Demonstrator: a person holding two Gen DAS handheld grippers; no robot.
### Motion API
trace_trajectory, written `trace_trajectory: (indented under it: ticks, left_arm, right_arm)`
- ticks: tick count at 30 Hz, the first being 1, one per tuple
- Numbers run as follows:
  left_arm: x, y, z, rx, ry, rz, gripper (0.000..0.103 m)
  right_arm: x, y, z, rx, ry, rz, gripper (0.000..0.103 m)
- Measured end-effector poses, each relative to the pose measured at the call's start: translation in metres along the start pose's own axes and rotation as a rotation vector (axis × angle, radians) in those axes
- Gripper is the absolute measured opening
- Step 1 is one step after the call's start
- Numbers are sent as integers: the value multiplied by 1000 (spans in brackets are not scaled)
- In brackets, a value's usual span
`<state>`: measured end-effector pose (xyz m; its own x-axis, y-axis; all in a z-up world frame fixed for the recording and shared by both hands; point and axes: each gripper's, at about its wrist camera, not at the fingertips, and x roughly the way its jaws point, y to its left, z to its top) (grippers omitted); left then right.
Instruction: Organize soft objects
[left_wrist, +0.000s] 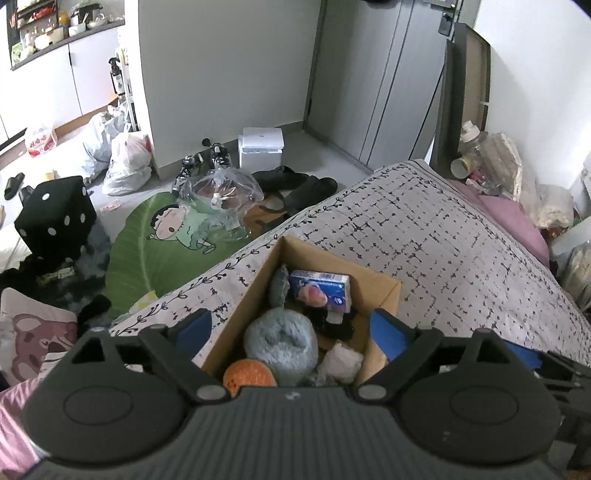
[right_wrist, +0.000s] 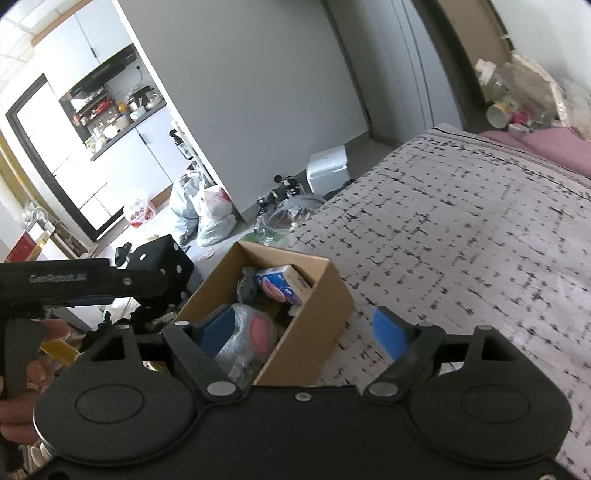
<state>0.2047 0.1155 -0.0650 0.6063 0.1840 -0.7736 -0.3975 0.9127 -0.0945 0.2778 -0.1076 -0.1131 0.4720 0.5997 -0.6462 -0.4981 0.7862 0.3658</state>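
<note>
An open cardboard box (left_wrist: 242, 295) stands near the corner of the bed. Inside it lie a fluffy blue-grey roll (left_wrist: 280, 343), an orange ball (left_wrist: 249, 374), a blue tissue pack (left_wrist: 319, 291), a grey plush piece (left_wrist: 279, 286) and a white bundle (left_wrist: 341, 360). My left gripper (left_wrist: 291, 328) hangs open above the box with nothing between its blue pads. In the right wrist view the same box (right_wrist: 317, 317) also shows a plastic-wrapped item with pink patches (right_wrist: 247, 332). My right gripper (right_wrist: 303, 330) is open and empty, one pad over the box, the other over the bed.
The patterned bedspread (left_wrist: 443, 243) stretches right of the box, with pink pillows (left_wrist: 513, 221) and clutter at the headboard. On the floor lie a green leaf mat (left_wrist: 147, 251), a black dice cushion (left_wrist: 55, 218), plastic bags (left_wrist: 127, 162), shoes and a white foam box (left_wrist: 260, 147). A hand (right_wrist: 37, 369) holds the left gripper's handle.
</note>
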Motion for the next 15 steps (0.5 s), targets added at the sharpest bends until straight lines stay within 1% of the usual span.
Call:
trace_trajectory:
  ticks: [2,4,5,7,8,11,13,15]
  left_arm:
    - [-8,-2,-4,1,3,2,97]
    - [-15,-3,-9,-3,10,0,98]
    - [-19,-3,-11,-4,11,0,99]
    - [-27,-4,-16,-7,7,0,100]
    - [-31,-4,-18,-11,3,1,101]
    - [-45,-6,-24,-18,-8,-6,102]
    - [-54,-8,-30,-10,-18,-12,103]
    - [-61,-11,-35,-3,-25,-16,103]
  right_arm:
    - [-10,-4,-3,9,-3,-2,82]
    - [-20,-8,-5,23,-6,-5,83]
    - [-26,-9,-7,26,-7,-14,88]
    - [-37,-10,-11,21,-25,-50,95]
    - [-42,-11,-12,19,-31,-60,95]
    - [-57,-12,-13,30,-23,-53,96]
    - [-69,-8,-13,14,-29,-85,101]
    - [-81,-5,-15,9,-49,-127,102]
